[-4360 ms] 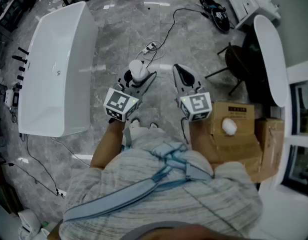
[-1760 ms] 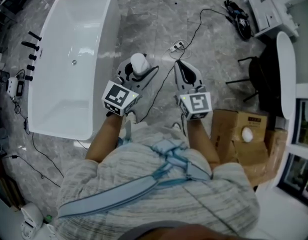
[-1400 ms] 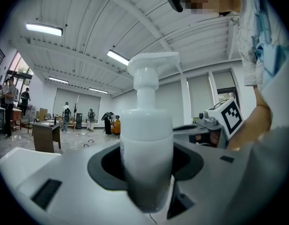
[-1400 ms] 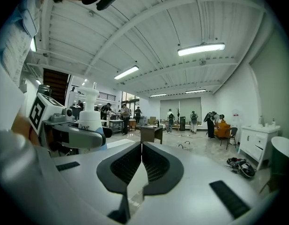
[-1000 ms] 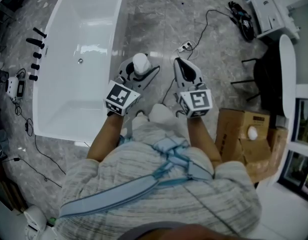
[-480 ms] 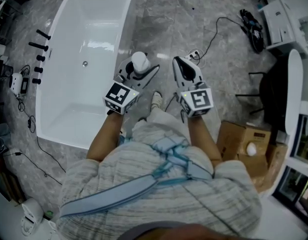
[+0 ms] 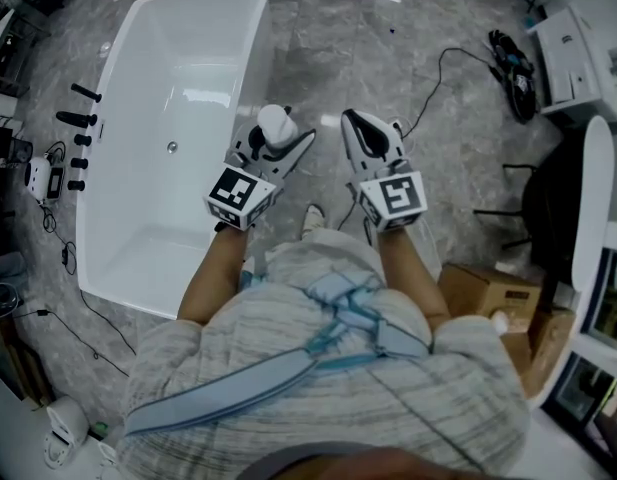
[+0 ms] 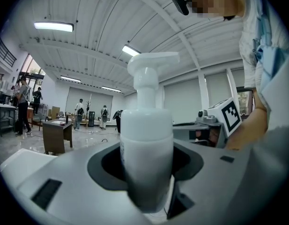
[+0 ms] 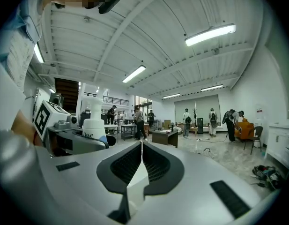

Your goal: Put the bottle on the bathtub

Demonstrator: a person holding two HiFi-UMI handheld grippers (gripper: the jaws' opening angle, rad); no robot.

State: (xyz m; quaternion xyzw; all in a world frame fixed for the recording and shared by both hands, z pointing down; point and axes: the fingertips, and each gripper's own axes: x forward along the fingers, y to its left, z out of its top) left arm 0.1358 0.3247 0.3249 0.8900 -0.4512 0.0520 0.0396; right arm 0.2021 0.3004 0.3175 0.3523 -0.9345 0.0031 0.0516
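Note:
A white pump bottle (image 7: pixel 277 127) (image 8: pixel 146 139) (image 9: pixel 93 123) stands upright between the jaws of my left gripper (image 7: pixel 278 150) (image 8: pixel 149 182), which is shut on it. The white bathtub (image 7: pixel 233 43) lies on the floor to the left of that gripper; the bottle hangs just right of the tub's right rim. My right gripper (image 7: pixel 369 133) (image 9: pixel 141 165) is beside the left one, jaws shut with nothing between them. Both grippers point roughly level.
Black tap fittings (image 7: pixel 80 138) lie on the floor left of the tub. A cable (image 7: pixel 443 63) runs over the grey marble floor ahead. Cardboard boxes (image 7: pixel 493 298), a chair (image 7: pixel 548 183) and a white oval table (image 7: pixel 591 198) stand to the right. People stand far off in the hall.
The person has walked forward: the tub has slid down and nearer in the head view, and the boxes have dropped back to the right. Both grippers kept their pose, bottle still held.

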